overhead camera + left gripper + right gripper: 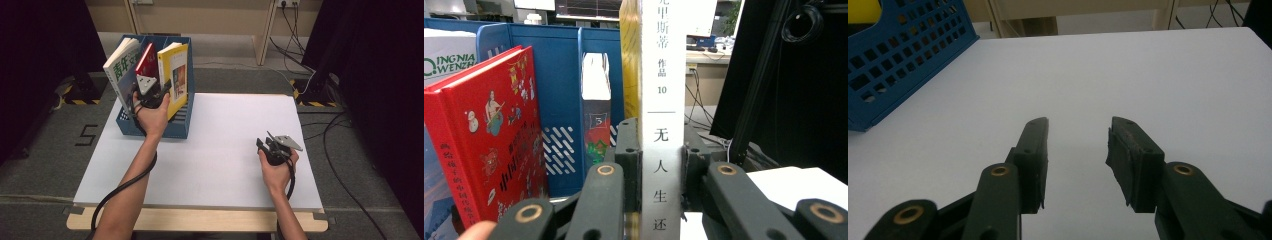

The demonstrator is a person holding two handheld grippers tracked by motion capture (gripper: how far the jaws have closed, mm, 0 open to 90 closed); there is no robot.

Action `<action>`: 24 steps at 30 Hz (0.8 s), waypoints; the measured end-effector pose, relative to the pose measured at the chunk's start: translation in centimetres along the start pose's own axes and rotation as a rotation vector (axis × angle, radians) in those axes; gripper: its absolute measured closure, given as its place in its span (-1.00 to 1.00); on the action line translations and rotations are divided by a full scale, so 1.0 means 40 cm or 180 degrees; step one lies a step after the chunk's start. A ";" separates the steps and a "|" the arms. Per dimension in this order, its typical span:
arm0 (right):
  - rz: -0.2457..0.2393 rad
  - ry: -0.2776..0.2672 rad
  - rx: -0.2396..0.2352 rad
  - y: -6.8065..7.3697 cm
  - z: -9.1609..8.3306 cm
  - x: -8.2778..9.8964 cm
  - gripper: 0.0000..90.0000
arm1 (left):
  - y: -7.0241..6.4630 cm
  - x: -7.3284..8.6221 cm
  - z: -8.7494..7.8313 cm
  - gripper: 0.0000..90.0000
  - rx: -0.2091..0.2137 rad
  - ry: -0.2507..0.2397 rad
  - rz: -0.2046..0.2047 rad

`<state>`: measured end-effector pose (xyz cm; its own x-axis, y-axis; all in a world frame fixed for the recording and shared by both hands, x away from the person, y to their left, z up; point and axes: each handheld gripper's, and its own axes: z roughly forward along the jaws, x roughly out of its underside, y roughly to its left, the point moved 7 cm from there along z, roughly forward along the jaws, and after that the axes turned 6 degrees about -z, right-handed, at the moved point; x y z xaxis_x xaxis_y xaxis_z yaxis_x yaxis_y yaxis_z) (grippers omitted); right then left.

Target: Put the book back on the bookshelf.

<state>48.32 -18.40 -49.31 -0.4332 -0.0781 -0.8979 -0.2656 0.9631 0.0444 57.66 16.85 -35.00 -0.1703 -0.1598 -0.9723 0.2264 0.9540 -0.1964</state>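
Clearly the left gripper (161, 93) pinches the white spine of the yellow book (663, 100), which stands upright at the right end of the blue rack (175, 131). To do this step well, keep the book vertical and the grip square on the spine, so it neither tips nor drags on the red book (484, 135) just beside it. Rack dividers and its right wall hem the book in; open room lies above and over the white table (225, 150) right of the rack. Well right of the rack, the right gripper (1078, 150) rests spread and empty.
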 end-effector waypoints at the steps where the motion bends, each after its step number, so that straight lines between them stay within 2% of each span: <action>1: -0.0008 -0.0007 -0.0002 0.000 0.000 -0.001 0.33 | 0.001 0.000 0.003 0.68 -0.0015 -0.0001 -0.0006; 12: -0.0021 0.0010 -0.0019 0.004 0.003 0.003 0.33 | 0.000 0.002 0.027 0.68 -0.0104 0.0003 0.0009; 24: -0.0006 0.0037 -0.0022 0.004 0.006 0.008 0.33 | -0.010 0.026 0.055 0.68 -0.0108 0.0062 0.0004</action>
<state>48.35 -18.22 -49.68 -0.4428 -0.0830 -0.8928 -0.2724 0.9611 0.0458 59.50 15.75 -36.22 -0.1886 -0.1539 -0.9699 0.1939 0.9624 -0.1904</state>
